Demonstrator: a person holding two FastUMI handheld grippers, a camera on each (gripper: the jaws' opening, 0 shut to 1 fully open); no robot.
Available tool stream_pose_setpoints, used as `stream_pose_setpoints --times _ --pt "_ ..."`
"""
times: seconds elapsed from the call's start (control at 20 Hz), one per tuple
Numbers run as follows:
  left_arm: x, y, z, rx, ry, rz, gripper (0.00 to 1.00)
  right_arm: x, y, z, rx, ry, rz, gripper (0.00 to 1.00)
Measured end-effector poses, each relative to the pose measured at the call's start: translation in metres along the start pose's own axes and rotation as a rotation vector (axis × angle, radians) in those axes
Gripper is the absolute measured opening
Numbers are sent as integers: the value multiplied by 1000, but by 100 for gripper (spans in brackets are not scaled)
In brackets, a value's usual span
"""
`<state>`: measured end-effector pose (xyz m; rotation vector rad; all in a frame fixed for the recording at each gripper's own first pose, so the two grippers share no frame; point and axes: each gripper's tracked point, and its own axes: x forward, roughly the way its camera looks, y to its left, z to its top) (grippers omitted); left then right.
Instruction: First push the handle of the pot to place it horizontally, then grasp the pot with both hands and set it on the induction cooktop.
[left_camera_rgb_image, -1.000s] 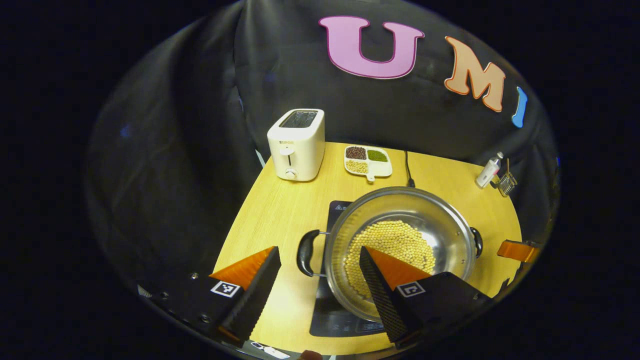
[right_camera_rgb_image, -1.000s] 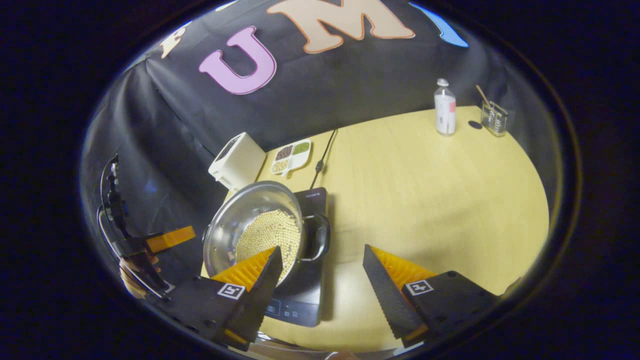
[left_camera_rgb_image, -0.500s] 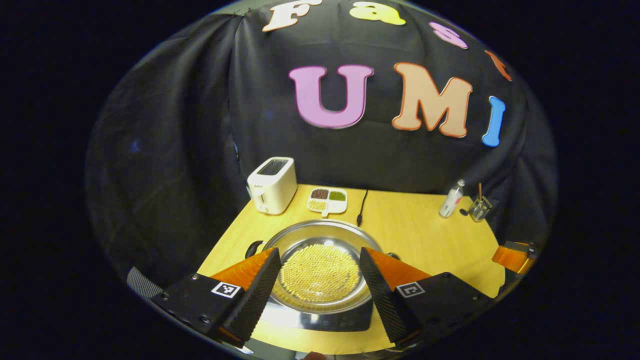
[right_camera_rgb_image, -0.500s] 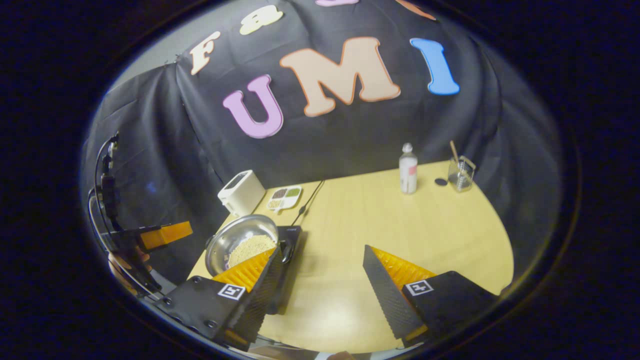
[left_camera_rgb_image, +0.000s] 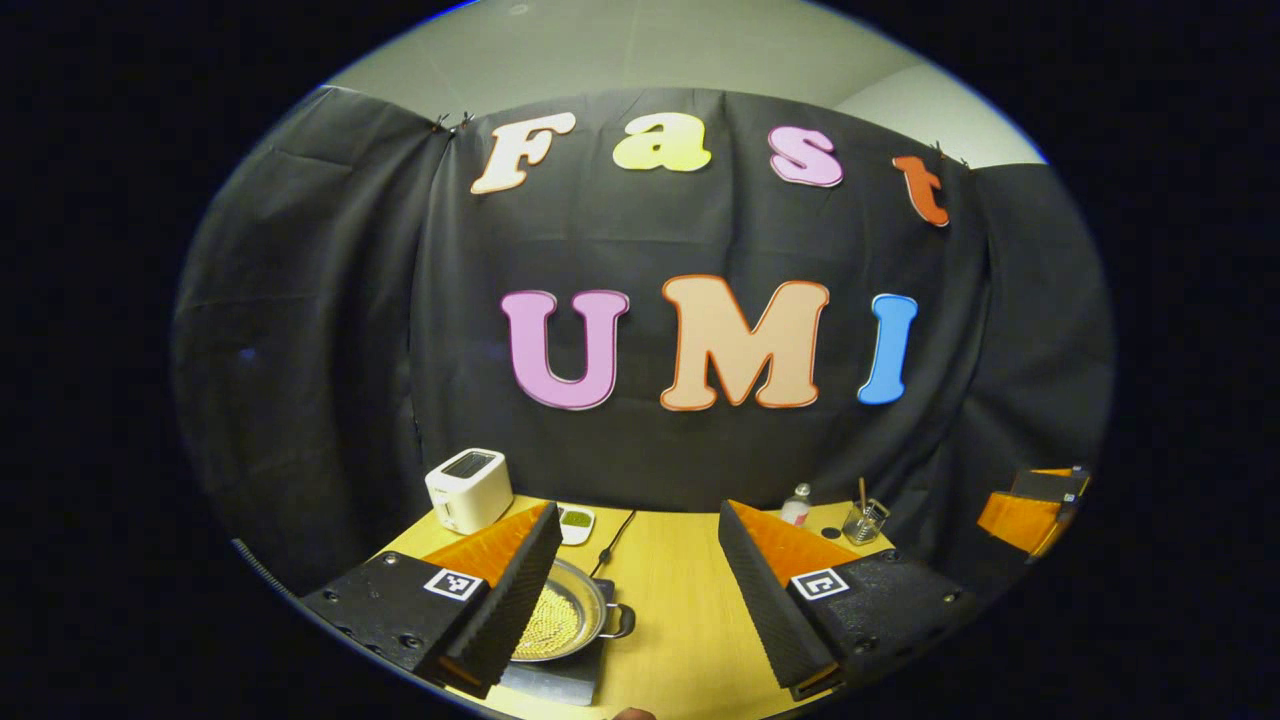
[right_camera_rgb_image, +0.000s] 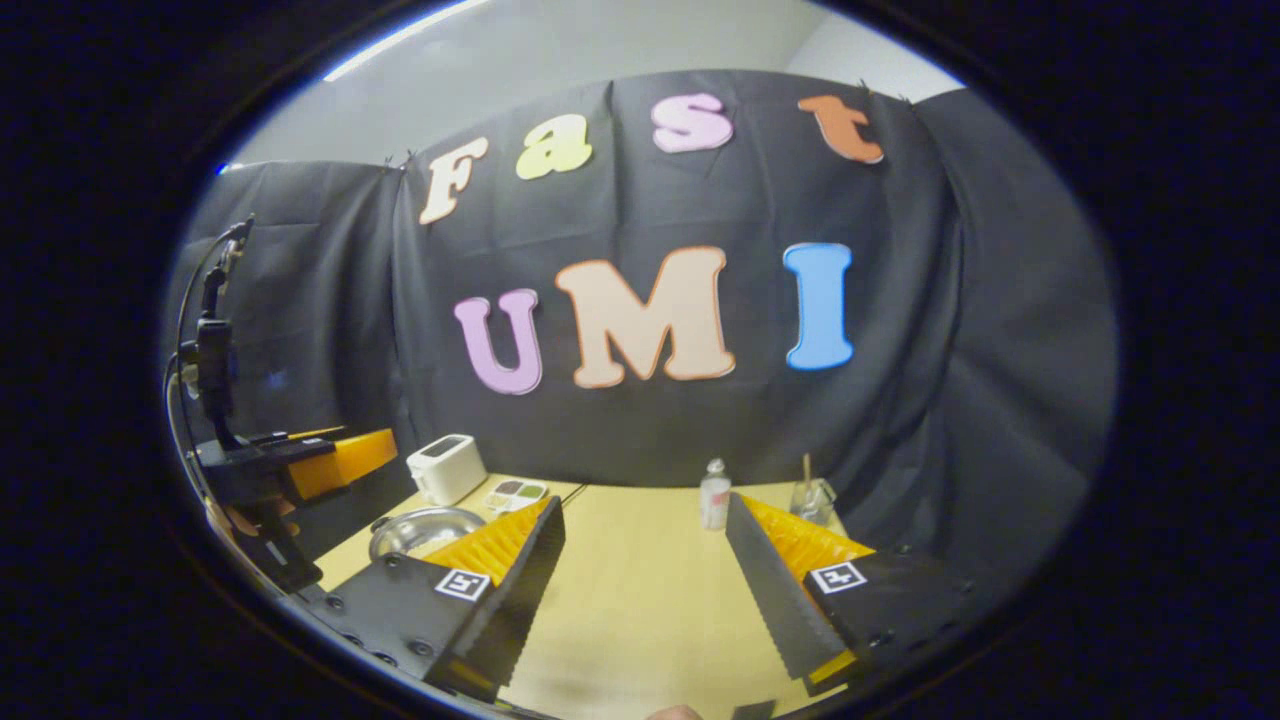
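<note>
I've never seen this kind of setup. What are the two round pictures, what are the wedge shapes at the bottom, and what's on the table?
There is no robot arm here: a person holds a two-finger gripper in each hand, and a fisheye camera rides on each one. One round picture is the left gripper view, the other the right gripper view. The wedges at the bottom are each gripper's own fingers. The left gripper and the right gripper both stand open and hold nothing.

On the wooden table a steel pot filled with pale beans sits on the dark induction cooktop, one handle pointing sideways. Farther back stand a white toaster, a divided dish, a small bottle and a glass holding a stick.
</note>
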<state>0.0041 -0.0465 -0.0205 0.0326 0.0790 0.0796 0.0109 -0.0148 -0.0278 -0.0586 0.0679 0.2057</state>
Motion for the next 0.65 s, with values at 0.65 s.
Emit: stream_pose_setpoints --times 0.65 --pt "-38 -34 1 27 -59 -23 96 -63 -46 18 -10 -89 -104 92"
